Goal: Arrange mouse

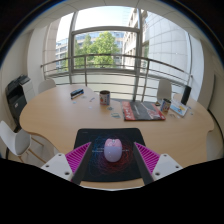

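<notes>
your gripper point(113, 160): fingers spread wide, pink pads on either side, not touching anything | small pale rounded computer mouse point(113, 150): sitting on the dark rectangular mouse mat point(94, 140), right between your fingers with gaps both sides | beyond: dark mug point(104, 97) and open laptop point(146, 110) on the round wooden table point(50, 115)

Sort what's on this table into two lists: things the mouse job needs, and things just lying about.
For the job:
- mouse, between the open claw's fingers
- dark mouse pad beneath it

Just lying about:
- mug
- laptop
- small dark item near the table's far edge
- chairs
</notes>
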The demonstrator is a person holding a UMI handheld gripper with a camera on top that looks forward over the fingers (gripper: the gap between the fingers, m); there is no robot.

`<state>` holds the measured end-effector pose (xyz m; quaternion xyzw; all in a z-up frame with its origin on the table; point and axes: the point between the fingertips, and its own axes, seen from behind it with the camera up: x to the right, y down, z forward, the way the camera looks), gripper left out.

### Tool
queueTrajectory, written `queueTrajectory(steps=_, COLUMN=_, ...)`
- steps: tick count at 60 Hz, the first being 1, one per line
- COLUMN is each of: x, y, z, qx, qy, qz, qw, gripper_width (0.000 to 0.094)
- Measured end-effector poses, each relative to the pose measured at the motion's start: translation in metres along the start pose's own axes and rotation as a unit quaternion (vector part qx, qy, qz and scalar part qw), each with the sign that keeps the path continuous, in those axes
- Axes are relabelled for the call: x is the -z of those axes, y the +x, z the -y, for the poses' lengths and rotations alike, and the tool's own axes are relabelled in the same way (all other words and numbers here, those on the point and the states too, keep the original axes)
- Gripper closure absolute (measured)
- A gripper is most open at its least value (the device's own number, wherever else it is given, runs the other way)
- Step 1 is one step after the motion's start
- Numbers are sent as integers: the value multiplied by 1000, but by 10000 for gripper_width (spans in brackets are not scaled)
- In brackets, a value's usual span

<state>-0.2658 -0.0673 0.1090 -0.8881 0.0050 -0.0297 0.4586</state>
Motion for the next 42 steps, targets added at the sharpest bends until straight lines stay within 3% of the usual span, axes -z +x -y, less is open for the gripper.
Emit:
queueTrajectory(steps=11, x=87, y=-8, z=6, qx=-6, qy=21, qz=-11, qw=1000, gripper_width=92)
queueTrajectory(steps=26, x=173, y=-26, z=-34, qx=-8, qy=25, qz=-12, qw=1000, gripper_width=94)
queueTrajectory(steps=42, x=206, y=-27, z=-66, qx=-12, qy=15, qz=-24, qw=1000, gripper_width=93)
